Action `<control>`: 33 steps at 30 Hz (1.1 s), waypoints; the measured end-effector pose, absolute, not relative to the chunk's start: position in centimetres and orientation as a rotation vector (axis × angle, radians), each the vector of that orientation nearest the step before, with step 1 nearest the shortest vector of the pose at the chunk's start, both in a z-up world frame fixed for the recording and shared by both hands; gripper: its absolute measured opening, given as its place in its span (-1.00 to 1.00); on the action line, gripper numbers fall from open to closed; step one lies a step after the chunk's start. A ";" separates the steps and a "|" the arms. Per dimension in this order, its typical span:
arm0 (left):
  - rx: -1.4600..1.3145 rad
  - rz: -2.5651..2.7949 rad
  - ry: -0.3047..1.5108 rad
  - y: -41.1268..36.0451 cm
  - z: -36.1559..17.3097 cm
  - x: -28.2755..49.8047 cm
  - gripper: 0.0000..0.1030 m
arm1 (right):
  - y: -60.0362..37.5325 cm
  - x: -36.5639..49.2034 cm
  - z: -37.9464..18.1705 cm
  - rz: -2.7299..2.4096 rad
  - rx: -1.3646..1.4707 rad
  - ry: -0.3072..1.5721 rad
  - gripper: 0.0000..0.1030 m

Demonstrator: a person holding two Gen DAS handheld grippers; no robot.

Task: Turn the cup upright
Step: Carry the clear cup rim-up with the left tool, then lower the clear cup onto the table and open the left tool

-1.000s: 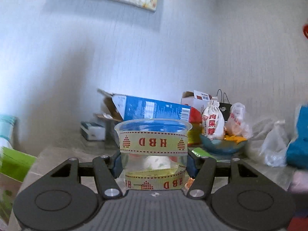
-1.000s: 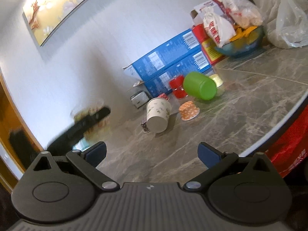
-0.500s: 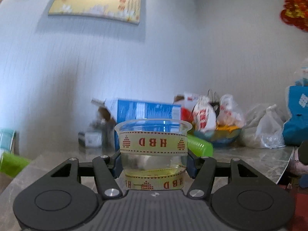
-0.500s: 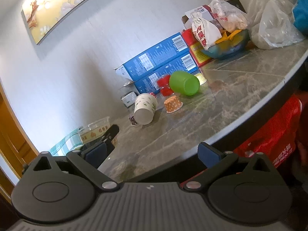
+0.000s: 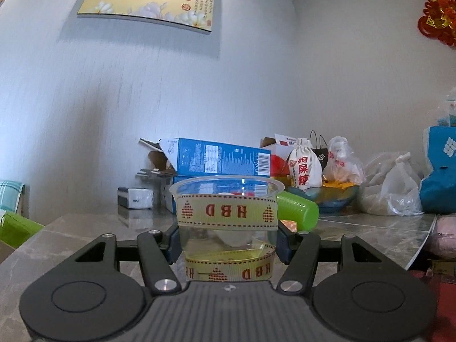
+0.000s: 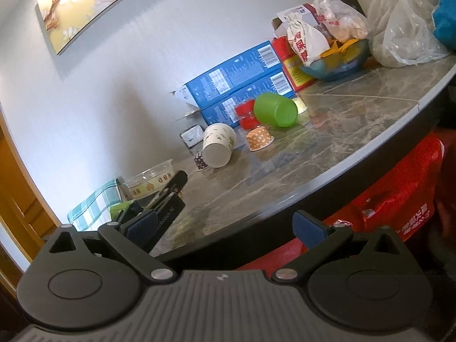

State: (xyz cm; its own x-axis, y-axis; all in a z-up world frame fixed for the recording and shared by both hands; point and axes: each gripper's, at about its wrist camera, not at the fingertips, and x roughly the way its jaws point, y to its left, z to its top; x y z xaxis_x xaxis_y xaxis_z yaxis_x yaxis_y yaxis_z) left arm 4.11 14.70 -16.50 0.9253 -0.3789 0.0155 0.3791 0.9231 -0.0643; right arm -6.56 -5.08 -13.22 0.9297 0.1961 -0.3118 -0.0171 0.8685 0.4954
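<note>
A clear plastic cup (image 5: 226,213) with yellow "HBD" ribbon bands stands upright, rim up, between the fingers of my left gripper (image 5: 228,240), which is shut on its lower half just above the marble table. The same cup (image 6: 151,181) shows at the table's left end in the right wrist view, held by the left gripper (image 6: 171,193). My right gripper (image 6: 225,225) is open and empty, back off the table's front edge. A green cup (image 6: 275,109) and a white paper cup (image 6: 218,148) lie on their sides mid-table.
Blue boxes (image 6: 236,85) lie along the wall, with a small orange cup (image 6: 259,139) upside down and a red cup (image 6: 245,114) before them. A bowl with bags (image 6: 333,57) and plastic bags (image 6: 404,28) crowd the right end. A red bag (image 6: 399,199) hangs below the table edge (image 6: 313,182).
The left gripper has lowered and levelled with the cup, upright throughout. The right gripper has drawn back from the table past its edge.
</note>
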 end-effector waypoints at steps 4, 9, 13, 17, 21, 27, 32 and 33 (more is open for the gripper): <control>-0.061 -0.372 -0.009 14.9 -16.8 4.4 0.26 | -4.4 -6.6 -13.1 0.124 0.489 0.367 0.98; -0.050 -0.362 0.001 14.8 -17.2 4.6 0.41 | -3.9 -6.8 -13.0 0.111 0.459 0.367 0.98; -0.031 -0.362 -0.032 15.2 -17.1 3.8 0.97 | -3.5 -6.9 -13.0 0.116 0.454 0.365 0.98; 0.009 -0.402 -0.065 15.6 -16.6 2.6 1.00 | -3.3 -7.1 -12.7 0.122 0.452 0.354 0.98; -0.004 -0.423 -0.053 17.0 -16.0 1.8 1.00 | -2.9 -7.3 -12.2 0.132 0.441 0.336 0.98; -0.027 -0.537 0.018 22.0 -13.0 -1.9 1.00 | -1.7 -8.6 -10.0 0.111 0.371 0.290 0.98; 0.005 -0.477 0.261 25.2 -7.6 -2.3 1.00 | 1.1 -9.1 -6.7 0.096 0.276 0.275 0.98; -0.001 -0.474 0.299 26.0 -6.6 -2.3 1.00 | 1.7 -9.1 -6.0 0.088 0.250 0.278 0.98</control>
State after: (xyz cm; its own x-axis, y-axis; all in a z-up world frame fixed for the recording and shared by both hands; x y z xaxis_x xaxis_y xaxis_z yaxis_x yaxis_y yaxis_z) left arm -2.26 25.95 -6.64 0.8469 -0.4501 -0.2831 0.4498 0.8904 -0.0699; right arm -9.07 1.65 -5.97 0.9581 0.1199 -0.2601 -0.0513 0.9653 0.2561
